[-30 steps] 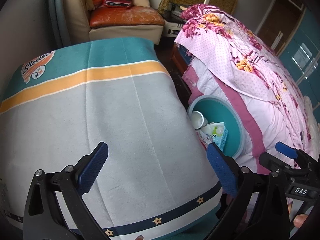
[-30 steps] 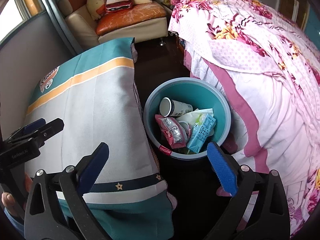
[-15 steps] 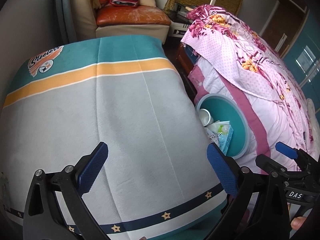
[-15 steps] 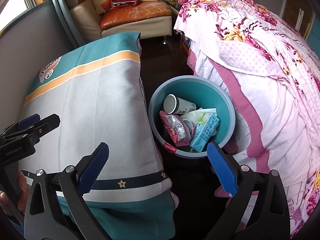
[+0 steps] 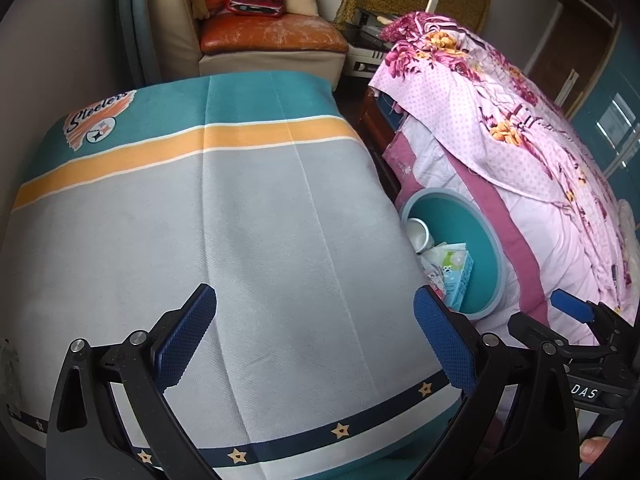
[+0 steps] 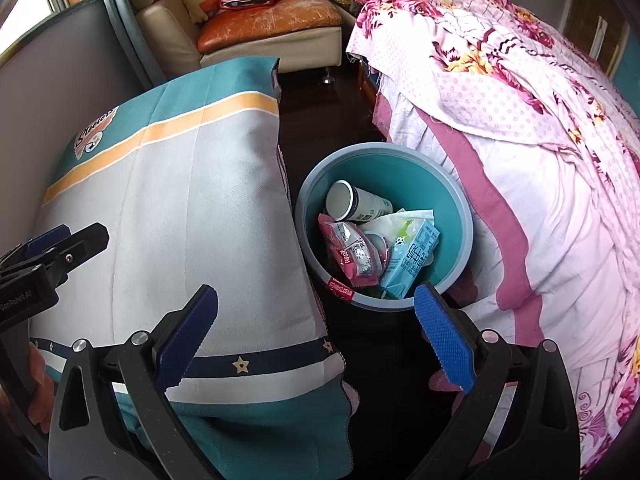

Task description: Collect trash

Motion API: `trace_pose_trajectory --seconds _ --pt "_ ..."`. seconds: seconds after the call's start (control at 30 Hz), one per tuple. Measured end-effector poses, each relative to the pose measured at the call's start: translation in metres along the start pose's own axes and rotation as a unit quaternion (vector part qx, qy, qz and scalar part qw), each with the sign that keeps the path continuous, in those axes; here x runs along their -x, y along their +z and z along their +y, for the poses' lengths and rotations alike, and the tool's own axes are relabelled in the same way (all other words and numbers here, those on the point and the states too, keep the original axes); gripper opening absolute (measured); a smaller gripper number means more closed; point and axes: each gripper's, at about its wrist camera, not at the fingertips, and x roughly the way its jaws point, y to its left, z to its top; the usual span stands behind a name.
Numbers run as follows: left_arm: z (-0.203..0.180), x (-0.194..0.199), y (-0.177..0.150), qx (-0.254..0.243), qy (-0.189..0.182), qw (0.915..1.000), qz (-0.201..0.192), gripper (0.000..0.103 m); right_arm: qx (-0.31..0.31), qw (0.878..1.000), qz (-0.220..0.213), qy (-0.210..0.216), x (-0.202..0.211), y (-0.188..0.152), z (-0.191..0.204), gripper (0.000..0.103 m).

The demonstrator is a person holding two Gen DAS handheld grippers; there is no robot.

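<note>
A: Between the blue pads of the left gripper (image 5: pixel 314 334), what is there?

B: Only cloth below. Its 2 fingers (image 5: pixel 186 336) are spread wide and grip nothing; they hang above the grey middle of the worktop (image 5: pixel 240 240), which is covered by a striped cloth with a Steelers logo (image 5: pixel 98 124) at the far left corner.

A: And the right gripper (image 6: pixel 316 336)?

B: The same: fingers (image 6: pixel 444 338) wide apart, empty, touching nothing. One pad sits over the worktop's near right corner, the other over the near rim of the bin (image 6: pixel 452 192).

A: Where is the trash?

B: In that teal bin on the dark floor (image 6: pixel 384 356): a paper cup (image 6: pixel 356 202) lying on its side, a pink wrapper (image 6: pixel 352 250), a blue carton (image 6: pixel 412 260), with white paper (image 6: pixel 394 220) behind them.

A: How much room around it?

B: Tight. The bin stands in the gap between the worktop's right edge, where the cloth hangs down just beside it, and the bed (image 6: pixel 540 184), whose pink floral cover touches or nearly touches its far side. The floor strip runs on toward a sofa (image 6: pixel 272 28) with an orange seat. The worktop's left edge meets a grey wall (image 5: pixel 48 64).
</note>
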Motion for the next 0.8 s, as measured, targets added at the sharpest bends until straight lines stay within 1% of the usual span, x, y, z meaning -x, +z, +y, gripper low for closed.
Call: trace_pose_trajectory --seconds 0.43,0.8 --pt "0.004 -0.004 -0.002 0.003 0.018 0.9998 -0.009 0.099 -0.012 1.0 0.004 -0.001 -0.009 -0.002 -0.005 0.095" --pt "0.008 -0.011 -0.004 0.0 0.029 0.9996 -0.004 0.099 -0.011 1.0 0.012 -0.003 -0.018 -0.004 -0.003 0.095"
